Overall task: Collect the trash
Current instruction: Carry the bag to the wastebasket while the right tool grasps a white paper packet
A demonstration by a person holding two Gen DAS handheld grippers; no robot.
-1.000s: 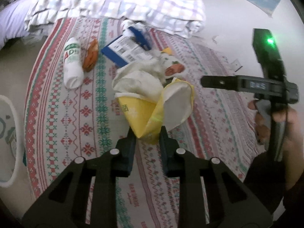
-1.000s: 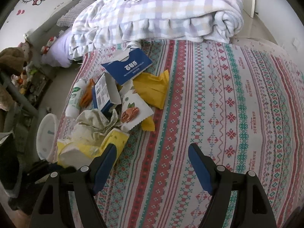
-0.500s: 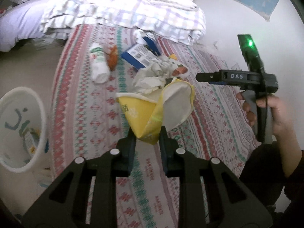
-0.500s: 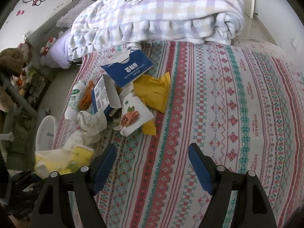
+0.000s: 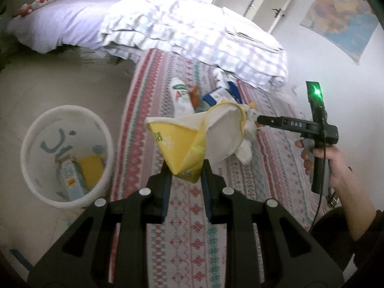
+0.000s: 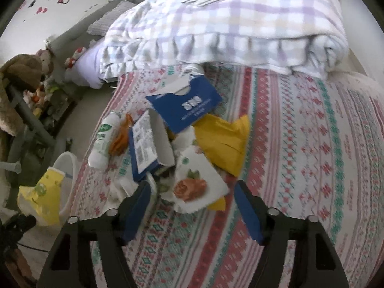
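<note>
My left gripper [image 5: 186,172] is shut on a yellow and white bag [image 5: 192,139] and holds it in the air over the edge of the patterned bedspread [image 5: 216,228]. A white trash bin [image 5: 64,153] stands on the floor to its left, with a carton and a yellow wrapper inside. The bag also shows in the right wrist view [image 6: 45,192] beside the bin [image 6: 67,180]. My right gripper [image 6: 192,206] is open over a white snack packet [image 6: 196,184]. Blue boxes [image 6: 184,105], a yellow wrapper [image 6: 223,139] and a white bottle [image 6: 103,139] lie beyond it.
A folded checked quilt [image 6: 228,28] lies at the back of the bed. A second bed with a lilac sheet [image 5: 60,21] stands across the floor. A shelf with soft toys [image 6: 26,91] is at the left. My right gripper and hand show in the left wrist view [image 5: 312,129].
My left gripper has carried the yellow bag up and leftward, away from the trash pile toward the bin. My right gripper has moved forward to the white snack packet.
</note>
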